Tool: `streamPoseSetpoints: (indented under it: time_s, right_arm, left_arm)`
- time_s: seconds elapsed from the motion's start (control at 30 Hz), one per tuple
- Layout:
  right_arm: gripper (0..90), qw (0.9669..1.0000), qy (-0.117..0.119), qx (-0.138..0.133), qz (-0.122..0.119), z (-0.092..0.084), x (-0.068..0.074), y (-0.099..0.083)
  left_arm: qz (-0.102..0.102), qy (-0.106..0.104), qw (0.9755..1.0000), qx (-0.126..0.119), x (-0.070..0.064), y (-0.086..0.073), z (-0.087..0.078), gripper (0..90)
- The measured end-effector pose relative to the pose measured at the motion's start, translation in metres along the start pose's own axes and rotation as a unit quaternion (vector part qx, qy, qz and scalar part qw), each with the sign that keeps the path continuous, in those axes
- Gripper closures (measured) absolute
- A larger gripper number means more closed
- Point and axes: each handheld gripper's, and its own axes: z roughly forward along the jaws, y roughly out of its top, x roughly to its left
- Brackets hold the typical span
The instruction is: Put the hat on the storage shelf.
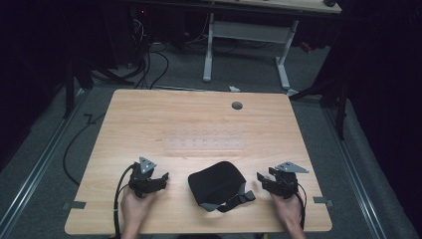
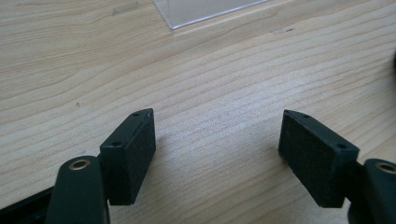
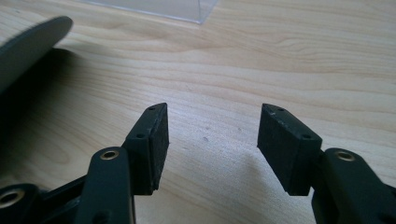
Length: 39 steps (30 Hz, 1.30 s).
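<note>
High view: black cap (image 1: 217, 185) lies near the desk's (image 1: 199, 119) front edge, at its middle, strap end toward me. My left jaws (image 1: 161, 178) sit left of it and my right jaws (image 1: 261, 178) right of it, neither touching. A clear plastic sheet (image 1: 204, 144) lies flat mid-desk.

Left gripper view: jaws apart, bare wood between them, sheet corner (image 2: 196, 11) beyond.

Right gripper view: jaws apart, nothing between; cap brim (image 3: 30, 44) off to the left, clear.

Risk: soft fabric may slip from a shallow pinch, or the cap slides if one side pushes first.
</note>
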Motion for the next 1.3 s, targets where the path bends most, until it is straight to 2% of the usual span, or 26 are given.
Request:
streamPoseSetpoints:
  time_s: [0.23,0.33,0.43,0.6,0.67,0.83,1.1,1.23,1.3]
  right_arm:
    - [45.5,0.9993,0.030,-0.022,0.002,-0.014,0.004,0.002]
    - [45.7,0.9984,0.046,-0.032,-0.006,-0.022,0.012,0.006]
    - [45.7,0.9982,0.049,-0.031,-0.013,-0.025,0.017,0.008]
    - [45.7,0.9959,0.074,-0.040,-0.033,-0.033,0.031,0.016]
    - [45.7,0.9954,0.079,-0.040,-0.036,-0.034,0.034,0.016]
    - [45.6,0.9918,0.110,-0.045,-0.048,-0.036,0.048,0.021]
    - [45.3,0.9890,0.125,-0.037,-0.070,-0.028,0.061,0.025]
    - [45.3,0.9895,0.123,-0.030,-0.070,-0.022,0.064,0.026]
    - [45.3,0.9890,0.129,-0.027,-0.067,-0.017,0.064,0.025]
  left_arm:
    - [0.000,0.000,1.0000,0.000,0.000,0.000,0.000,27.7]
    - [0.000,0.000,1.0000,0.000,0.000,0.000,0.000,27.7]
    - [0.000,0.000,1.0000,0.000,0.000,0.000,0.000,27.7]
    - [0.000,0.000,1.0000,0.000,0.000,0.000,0.000,27.7]
    - [0.001,0.000,1.0000,0.000,0.000,0.000,0.000,27.7]
    - [0.000,0.000,1.0000,0.000,0.000,0.000,0.000,27.7]
    - [0.000,0.000,1.0000,0.000,0.000,0.000,0.000,27.6]
    - [0.000,0.000,1.0000,0.000,0.000,0.000,0.000,27.6]
    - [0.000,0.000,1.0000,0.000,0.000,0.000,0.000,27.6]
